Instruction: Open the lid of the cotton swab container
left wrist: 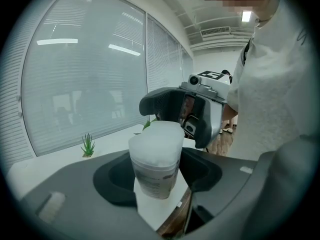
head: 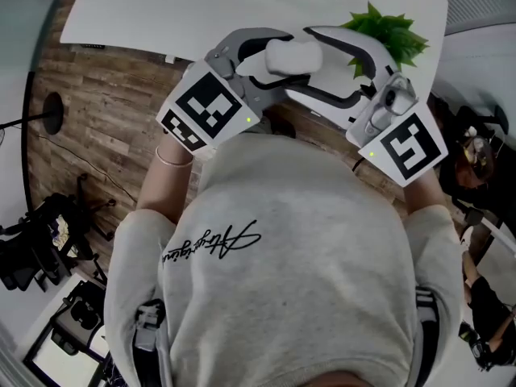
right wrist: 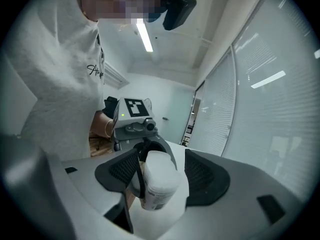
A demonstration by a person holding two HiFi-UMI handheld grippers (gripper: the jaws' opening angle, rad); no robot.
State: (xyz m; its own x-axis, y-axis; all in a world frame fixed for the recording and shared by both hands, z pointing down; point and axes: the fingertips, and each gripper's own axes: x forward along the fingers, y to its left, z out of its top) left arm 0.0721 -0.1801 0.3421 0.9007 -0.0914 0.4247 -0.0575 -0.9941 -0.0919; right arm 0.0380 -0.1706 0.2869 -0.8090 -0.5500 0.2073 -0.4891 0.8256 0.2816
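A small white cotton swab container is held in the air above the white table, between both grippers. My left gripper is shut on its labelled body. The frosted white lid points away from it, toward the right gripper. In the right gripper view the lid end sits between my right gripper's dark pads. These have closed in around it: the left pad lies against it and the right pad sits very close. The lid is still seated on the container.
A white table lies beyond the grippers, with a green potted plant at its right. A second small plant stands by the window blinds. Wooden floor and dark equipment lie at the left.
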